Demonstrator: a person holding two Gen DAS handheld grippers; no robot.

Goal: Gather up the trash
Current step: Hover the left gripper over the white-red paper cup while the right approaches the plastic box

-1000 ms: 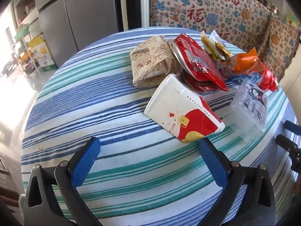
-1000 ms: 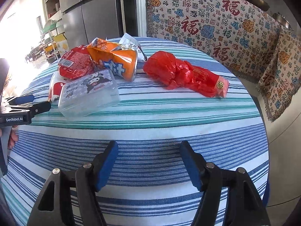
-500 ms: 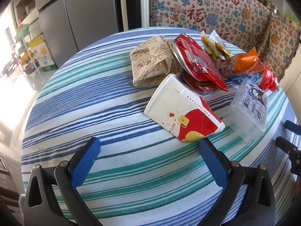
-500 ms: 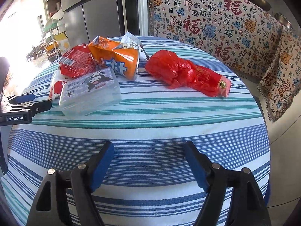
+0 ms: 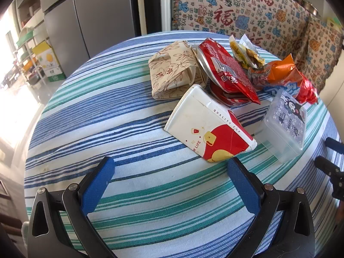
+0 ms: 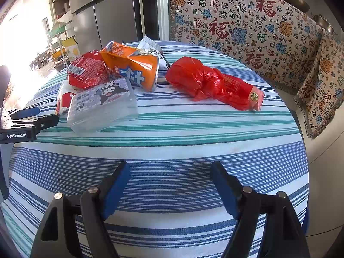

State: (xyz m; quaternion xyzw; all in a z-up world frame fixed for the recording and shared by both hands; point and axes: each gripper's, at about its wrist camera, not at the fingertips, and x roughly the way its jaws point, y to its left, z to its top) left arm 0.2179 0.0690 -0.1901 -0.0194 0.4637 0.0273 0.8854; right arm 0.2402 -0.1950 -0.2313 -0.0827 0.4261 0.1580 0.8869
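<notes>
- Lying flattened on the striped tablecloth [image 5: 120, 116], the paper cup [image 5: 209, 128] runs diagonally, mouth toward the left gripper [image 5: 171, 173].
- Left gripper gapes empty, the cup just beyond its right finger.
- Right gripper [image 6: 171, 177] is spread wide, holding nothing, well short of the red bag [image 6: 212, 83].

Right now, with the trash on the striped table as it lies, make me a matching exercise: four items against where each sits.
Items:
1. paper cup
2. clear plastic box
3. red plastic bag
4. floral paper bag

Places:
A. lying apart from the pile, on its right in the right wrist view
B. flattened on its side, nearest the left gripper
C. far-left edge of the pile in the left wrist view
D. front of the pile, before the orange snack bag

Pairs: 1-B, 2-D, 3-A, 4-C
</notes>
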